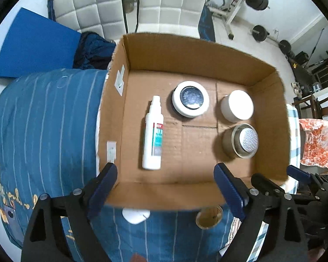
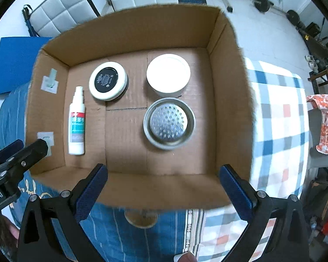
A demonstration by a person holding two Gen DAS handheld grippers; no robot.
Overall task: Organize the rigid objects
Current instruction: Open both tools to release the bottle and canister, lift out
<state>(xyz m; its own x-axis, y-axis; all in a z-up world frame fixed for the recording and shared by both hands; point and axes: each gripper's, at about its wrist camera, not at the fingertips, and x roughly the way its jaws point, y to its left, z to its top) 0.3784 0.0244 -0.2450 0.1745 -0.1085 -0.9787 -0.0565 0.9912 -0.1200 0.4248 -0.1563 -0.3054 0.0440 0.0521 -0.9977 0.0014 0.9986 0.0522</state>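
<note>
**A:** Nearest the lens, the left gripper [image 1: 166,181] hangs above the near wall of the brown cardboard box [image 1: 185,50], its blue-padded fingers [image 1: 229,190] spread wide with nothing between them. Why so empty?

**B:** My guess is its load is already down. The right gripper [image 2: 164,185] reads the same: jaws spread, nothing pinched, poised over the same near wall.

**A:** And the goods?

**B:** All on the box floor. A white plastic spray bottle with a red-and-teal label [image 1: 153,133] lies flat along the left side, likely because lying down it cannot topple. Just right of it, at the far end, stands a round jar with a white rim and dark lid [image 1: 190,98]. Further right sits a plain white round jar [image 1: 237,105], and on its near side a metal cup with a perforated steel disc inside [image 1: 242,140].

**A:** Anything left outside?

**B:** Two items on the blue striped bedcover [image 1: 43,120], just outside the near wall: a small white rounded case [image 1: 136,216] and a round brass-coloured lid or tin [image 1: 208,217]. They look like the next candidates.
</note>
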